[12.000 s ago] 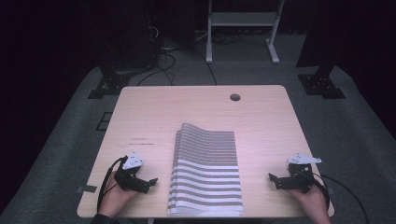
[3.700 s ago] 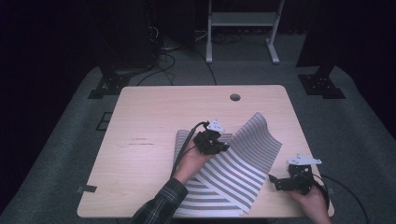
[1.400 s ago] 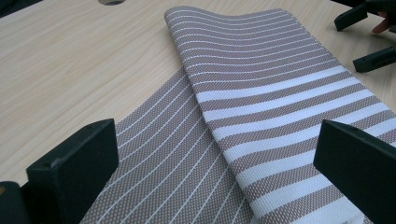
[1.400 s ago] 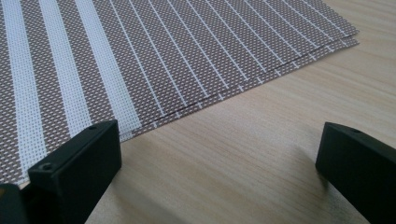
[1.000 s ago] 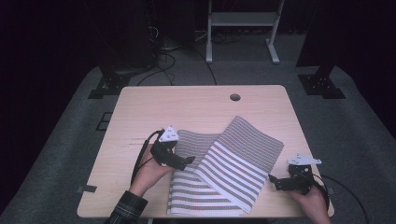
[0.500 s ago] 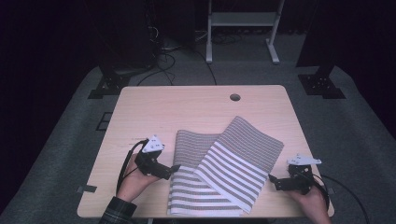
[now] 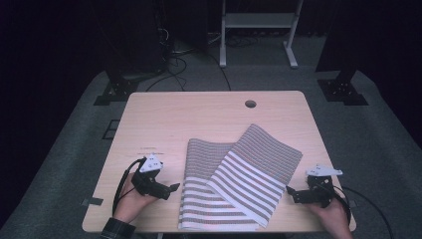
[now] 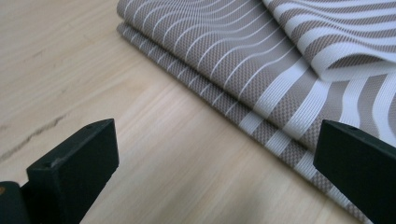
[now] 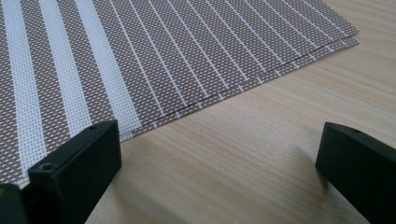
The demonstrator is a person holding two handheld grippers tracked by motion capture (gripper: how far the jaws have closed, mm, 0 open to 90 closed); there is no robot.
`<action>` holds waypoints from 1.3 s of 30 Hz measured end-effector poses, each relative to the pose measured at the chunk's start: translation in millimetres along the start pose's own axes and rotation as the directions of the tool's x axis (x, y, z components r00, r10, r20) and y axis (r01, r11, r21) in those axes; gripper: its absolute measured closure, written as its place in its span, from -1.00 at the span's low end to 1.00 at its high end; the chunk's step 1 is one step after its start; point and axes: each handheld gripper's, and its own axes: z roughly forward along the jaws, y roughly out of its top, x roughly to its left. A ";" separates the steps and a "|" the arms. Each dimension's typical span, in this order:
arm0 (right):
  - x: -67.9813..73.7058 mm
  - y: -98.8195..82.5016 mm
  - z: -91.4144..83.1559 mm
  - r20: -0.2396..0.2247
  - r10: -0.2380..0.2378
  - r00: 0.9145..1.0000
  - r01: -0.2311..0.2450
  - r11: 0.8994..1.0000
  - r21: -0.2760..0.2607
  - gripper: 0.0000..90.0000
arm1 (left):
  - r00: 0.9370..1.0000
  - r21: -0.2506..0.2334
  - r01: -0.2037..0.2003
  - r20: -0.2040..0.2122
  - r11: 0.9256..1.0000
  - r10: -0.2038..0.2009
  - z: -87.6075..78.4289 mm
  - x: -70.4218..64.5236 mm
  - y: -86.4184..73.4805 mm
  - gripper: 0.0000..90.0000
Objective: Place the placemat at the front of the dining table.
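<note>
Striped cloth [image 7: 234,184] near edge runs past the table [image 7: 199,114] front.

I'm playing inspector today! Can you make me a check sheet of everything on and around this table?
Surface: light wooden table with a round hole near the far edge.
Job's things: striped cloth lying flat, with a top layer folded slantwise across it.
Clutter: a small dark tag at the table's near left edge; nothing else seen.
Grippers: left gripper open, beside the cloth's left edge, not touching it; right gripper open, beside the cloth's right edge.
Cables: a black cable loops from the left gripper; more cables lie on the floor behind.
Surroundings: grey carpet, a white stand, dark equipment bases.
</note>
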 end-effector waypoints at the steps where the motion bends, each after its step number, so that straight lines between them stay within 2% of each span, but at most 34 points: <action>1: 0.0 0.0 0.0 0.000 0.000 1.000 0.000 1.000 0.000 -1.00 | 1.000 0.003 0.001 0.001 1.000 -0.001 -0.4 0.8 -2.3 -1.00; 6: 0.0 0.0 0.0 0.000 0.000 1.000 0.000 1.000 0.000 -1.00 | 1.000 0.034 -0.003 -0.020 0.999 0.004 0.3 3.7 -12.6 -1.00; 12: 0.8 -0.5 -0.5 0.001 0.002 1.000 -0.002 1.000 -0.001 -1.00 | 0.999 0.098 -0.007 -0.035 0.995 0.011 8.9 8.7 -23.8 -1.00; 19: 2.0 -0.5 -1.1 -0.005 -0.003 1.000 0.003 1.000 0.004 -1.00 | 1.000 0.116 0.000 -0.026 0.993 0.004 15.1 10.2 -29.6 -1.00; 25: 4.7 1.8 -7.5 -0.029 0.004 1.000 -0.004 1.000 -0.005 -1.00 | 1.000 0.093 0.004 -0.019 0.996 -0.003 14.9 11.8 -32.6 -1.00; 31: 14.5 2.1 -13.4 -0.066 0.001 0.998 -0.002 1.000 -0.015 -1.00 | 1.000 0.078 0.006 -0.023 0.997 -0.004 14.6 11.6 -34.4 -1.00; 33: 20.5 1.8 -17.4 -0.089 -0.007 0.996 0.005 1.000 -0.023 -0.84 | 1.000 0.076 0.006 -0.023 0.997 -0.004 14.6 11.5 -34.7 -1.00; 39: 30.1 4.1 -25.6 -0.122 -0.005 0.993 0.000 0.999 -0.040 -0.71 | 1.000 0.071 0.004 -0.021 0.997 -0.003 14.5 11.7 -35.4 -1.00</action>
